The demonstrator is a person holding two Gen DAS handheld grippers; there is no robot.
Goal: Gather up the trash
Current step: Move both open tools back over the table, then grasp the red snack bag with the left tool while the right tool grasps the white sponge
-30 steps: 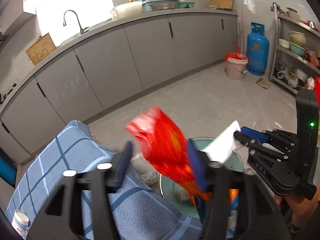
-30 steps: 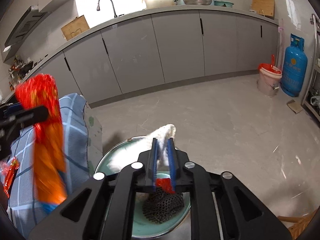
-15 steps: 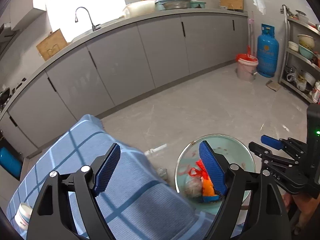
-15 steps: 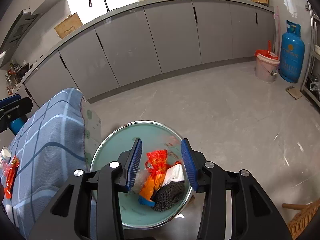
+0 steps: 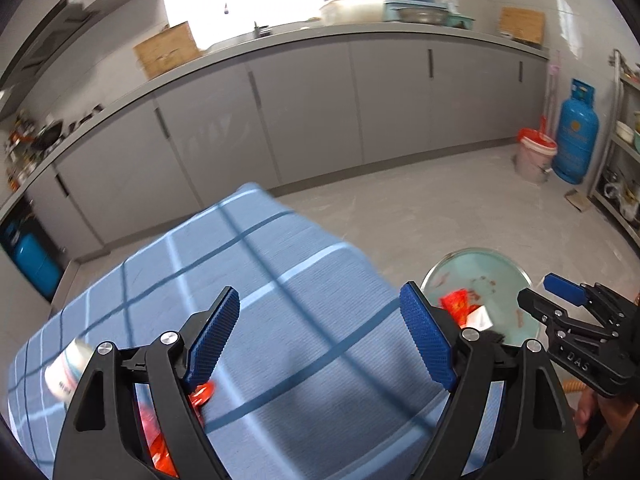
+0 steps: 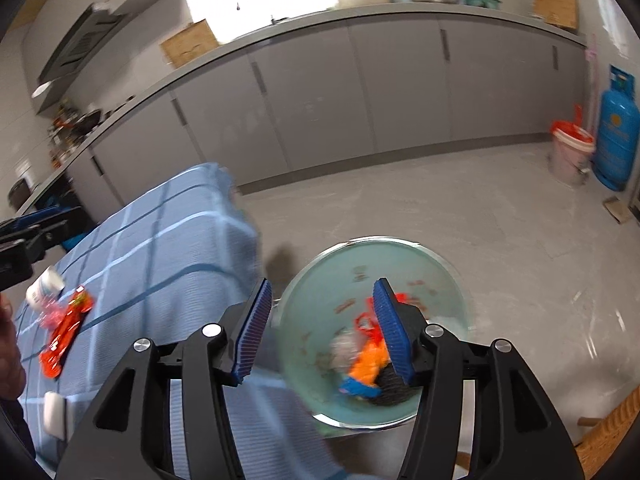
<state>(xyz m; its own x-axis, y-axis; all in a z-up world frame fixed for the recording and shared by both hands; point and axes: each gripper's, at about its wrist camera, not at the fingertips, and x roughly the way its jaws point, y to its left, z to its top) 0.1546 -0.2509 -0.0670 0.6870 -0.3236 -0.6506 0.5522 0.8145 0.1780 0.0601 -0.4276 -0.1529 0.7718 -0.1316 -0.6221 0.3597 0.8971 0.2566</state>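
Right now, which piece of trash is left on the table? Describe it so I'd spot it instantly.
Find the blue checked tablecloth beside the pale green basin on the floor. Near its left end lies a flat red snack wrapper, between a small white tipped-over cup and a white block. It is the only red item on the cloth.

Table (image 6: 168, 256): left of the basin (image 6: 400, 252), which stands on the floor beside it and holds wrappers (image 6: 370, 360). On the table's left part: a cup (image 6: 42, 286) on its side, a wrapper (image 6: 66, 326) just beside it. Counter (image 6: 360, 14) runs behind; bucket (image 6: 570, 150) and gas cylinder (image 6: 616, 124) far right.
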